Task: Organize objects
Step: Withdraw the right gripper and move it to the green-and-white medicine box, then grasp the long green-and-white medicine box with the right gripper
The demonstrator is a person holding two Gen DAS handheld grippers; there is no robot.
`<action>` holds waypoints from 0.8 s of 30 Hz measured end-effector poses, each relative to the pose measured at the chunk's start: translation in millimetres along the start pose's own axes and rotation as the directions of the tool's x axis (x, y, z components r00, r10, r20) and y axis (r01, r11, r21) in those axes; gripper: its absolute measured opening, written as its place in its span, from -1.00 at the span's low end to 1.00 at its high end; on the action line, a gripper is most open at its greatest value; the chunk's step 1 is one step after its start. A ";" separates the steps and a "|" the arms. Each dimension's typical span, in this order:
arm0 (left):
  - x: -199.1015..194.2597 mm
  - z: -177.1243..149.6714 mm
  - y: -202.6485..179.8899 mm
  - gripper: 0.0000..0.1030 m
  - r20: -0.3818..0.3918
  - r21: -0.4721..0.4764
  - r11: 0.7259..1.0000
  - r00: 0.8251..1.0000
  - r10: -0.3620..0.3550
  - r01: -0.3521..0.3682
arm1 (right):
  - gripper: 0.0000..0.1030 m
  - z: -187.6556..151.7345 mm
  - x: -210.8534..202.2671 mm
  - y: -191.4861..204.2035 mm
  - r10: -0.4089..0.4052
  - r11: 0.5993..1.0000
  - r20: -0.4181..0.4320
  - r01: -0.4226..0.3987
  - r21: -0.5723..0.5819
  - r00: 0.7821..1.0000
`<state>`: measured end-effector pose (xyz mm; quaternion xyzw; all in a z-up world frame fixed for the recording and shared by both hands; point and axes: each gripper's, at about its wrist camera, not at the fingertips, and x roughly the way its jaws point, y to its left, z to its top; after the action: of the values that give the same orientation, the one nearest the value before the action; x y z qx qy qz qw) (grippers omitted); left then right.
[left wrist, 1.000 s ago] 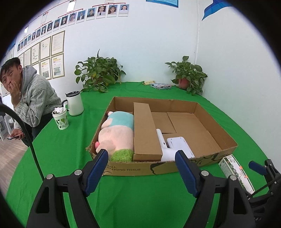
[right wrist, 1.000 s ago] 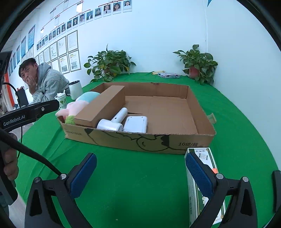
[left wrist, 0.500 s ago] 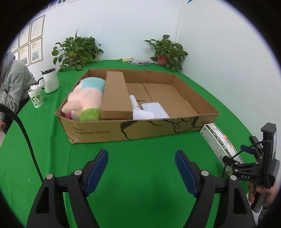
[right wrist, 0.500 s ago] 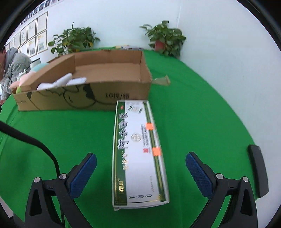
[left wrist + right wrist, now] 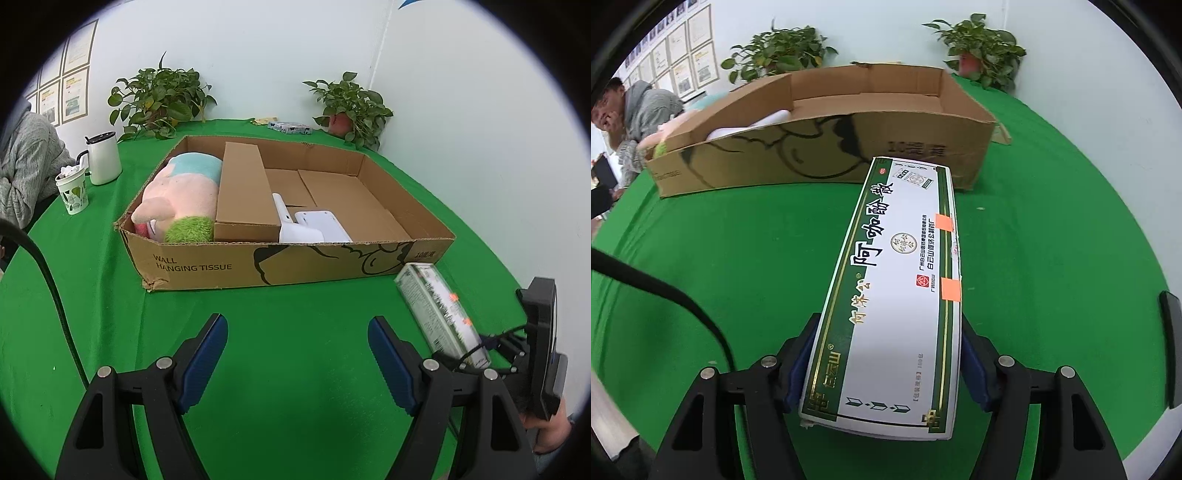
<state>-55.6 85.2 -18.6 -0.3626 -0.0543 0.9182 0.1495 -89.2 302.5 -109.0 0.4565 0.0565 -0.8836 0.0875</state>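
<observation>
Right gripper (image 5: 886, 363) closing on a long white and green box (image 5: 897, 291) on the green desk (image 5: 738, 258).

The gripper's blue pads are sitting against the near end of the box's two long sides, and its jaws are closing with the box between them. The box is lying flat on the desk, its far end just in front of the right corner of the large cardboard tray (image 5: 288, 264). The left gripper (image 5: 297, 356) is hovering open over bare green cloth with nothing between its jaws. Inside the tray a plush toy (image 5: 177, 201) is lying at the left, a long brown carton (image 5: 243, 192) beside it, and white items (image 5: 314, 225) next to that.
</observation>
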 end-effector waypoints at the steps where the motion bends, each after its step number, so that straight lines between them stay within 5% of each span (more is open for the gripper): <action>1: 0.2 0.8 0.7 0.52 -0.002 -0.003 1.000 1.000 -0.001 0.001 | 0.25 -2.4 -2.5 7.5 0.024 1.000 0.001 -0.024 -0.010 1.000; 6: 5.7 6.2 0.6 0.52 -0.015 -0.020 0.999 1.000 -0.027 0.026 | 0.27 -5.0 -14.5 44.8 0.091 0.995 0.024 -0.090 -0.047 0.996; 10: 14.3 9.4 -1.1 0.52 -0.043 -0.031 0.998 0.997 -0.064 0.062 | 0.87 -7.0 -27.4 70.7 0.086 0.992 0.070 -0.079 -0.094 0.994; 12: 18.8 10.3 -3.2 0.52 -0.057 -0.030 0.997 0.996 -0.071 0.070 | 0.98 -3.4 -36.9 75.6 0.090 0.990 0.114 -0.077 -0.114 0.989; 24: 35.3 12.9 -20.0 0.52 -0.094 -0.019 0.993 0.988 -0.121 0.119 | 0.98 -2.6 -79.0 19.5 0.076 0.997 0.235 -0.078 0.000 0.969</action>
<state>-84.1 115.4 -27.9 -0.4029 -0.0748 0.8889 0.2046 -38.3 292.0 -46.4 0.3510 0.0240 -0.9276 0.1258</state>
